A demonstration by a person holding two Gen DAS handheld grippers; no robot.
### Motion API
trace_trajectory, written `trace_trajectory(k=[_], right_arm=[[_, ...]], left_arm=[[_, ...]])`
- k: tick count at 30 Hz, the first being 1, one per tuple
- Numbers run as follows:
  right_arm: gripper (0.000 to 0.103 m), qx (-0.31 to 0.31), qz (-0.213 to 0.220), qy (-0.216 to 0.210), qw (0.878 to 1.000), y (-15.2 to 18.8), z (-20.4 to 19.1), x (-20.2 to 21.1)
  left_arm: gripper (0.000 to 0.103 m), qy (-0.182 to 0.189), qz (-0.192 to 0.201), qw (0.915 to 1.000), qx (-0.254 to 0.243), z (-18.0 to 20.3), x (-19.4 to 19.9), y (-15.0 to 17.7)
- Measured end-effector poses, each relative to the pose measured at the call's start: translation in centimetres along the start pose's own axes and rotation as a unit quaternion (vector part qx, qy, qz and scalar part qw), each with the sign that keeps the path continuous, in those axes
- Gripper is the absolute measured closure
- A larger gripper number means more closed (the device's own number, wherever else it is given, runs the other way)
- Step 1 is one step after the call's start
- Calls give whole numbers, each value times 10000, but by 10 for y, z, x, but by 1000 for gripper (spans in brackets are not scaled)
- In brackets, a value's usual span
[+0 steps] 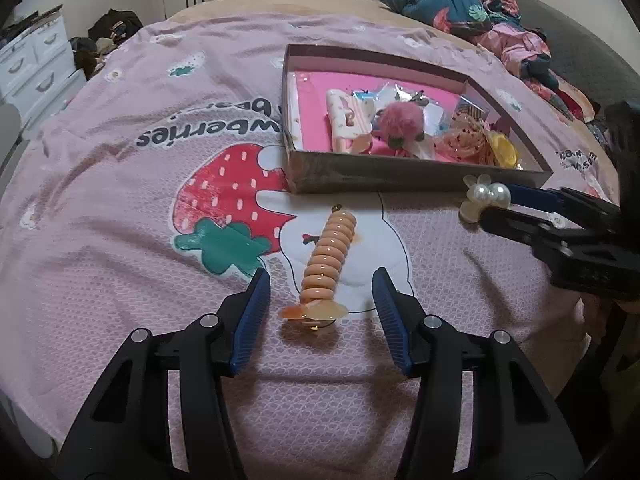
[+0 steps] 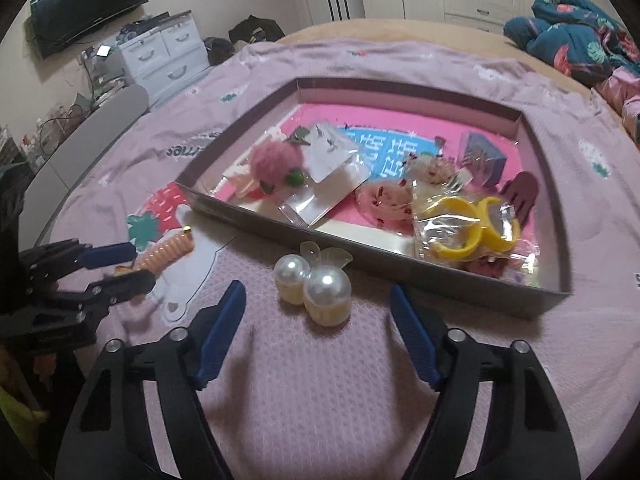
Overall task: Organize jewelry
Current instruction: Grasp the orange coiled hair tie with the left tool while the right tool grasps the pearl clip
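- The scene is a bed covered by a pink quilted blanket (image 1: 120,320) printed with a red strawberry, which serves as the soft surface where the jewelry pieces lie.
- On the left, the left tongs (image 1: 322,280), black arms with blue ribbed pads, sit low over the blanket with their jaws apart. Between them, untouched on either side, lies an orange coiled spiral hair tie with a translucent amber end piece (image 1: 326,260). It lies lengthwise along the tongs' line, so the pads bracket its near end, apparently lined up for a pinch.
- To the right, the right tongs (image 2: 318,304) are likewise spread, with clear gaps on both sides of a cream hair clip topped by two large white pearl balls (image 2: 316,284). The clip rests on the blanket just in front of the box.
- Behind both pieces stands a shallow brown cardboard box with a bright pink floor (image 2: 532,148). It already holds a fluffy pink pom-pom, yellow rings in clear wrap and other small packets, so it is probably where these two pieces belong.
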State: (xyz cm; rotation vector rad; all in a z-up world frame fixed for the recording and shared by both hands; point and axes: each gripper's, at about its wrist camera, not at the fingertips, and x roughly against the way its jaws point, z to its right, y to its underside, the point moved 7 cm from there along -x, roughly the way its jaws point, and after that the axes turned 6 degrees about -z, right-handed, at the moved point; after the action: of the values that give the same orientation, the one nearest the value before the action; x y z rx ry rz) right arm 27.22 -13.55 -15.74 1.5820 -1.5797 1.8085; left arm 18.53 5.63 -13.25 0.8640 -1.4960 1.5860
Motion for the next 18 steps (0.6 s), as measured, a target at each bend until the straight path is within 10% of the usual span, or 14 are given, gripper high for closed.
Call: trace_trajectory(k=[6, 18], right_arm=[[60, 81, -67, 6, 9999, -4, -6, -16], [61, 269, 257, -297, 9989, 1, -19, 24]], left_arm=[[63, 36, -164, 9999, -7, 1, -12, -2], [80, -121, -104, 9994, -303, 12, -7, -2]])
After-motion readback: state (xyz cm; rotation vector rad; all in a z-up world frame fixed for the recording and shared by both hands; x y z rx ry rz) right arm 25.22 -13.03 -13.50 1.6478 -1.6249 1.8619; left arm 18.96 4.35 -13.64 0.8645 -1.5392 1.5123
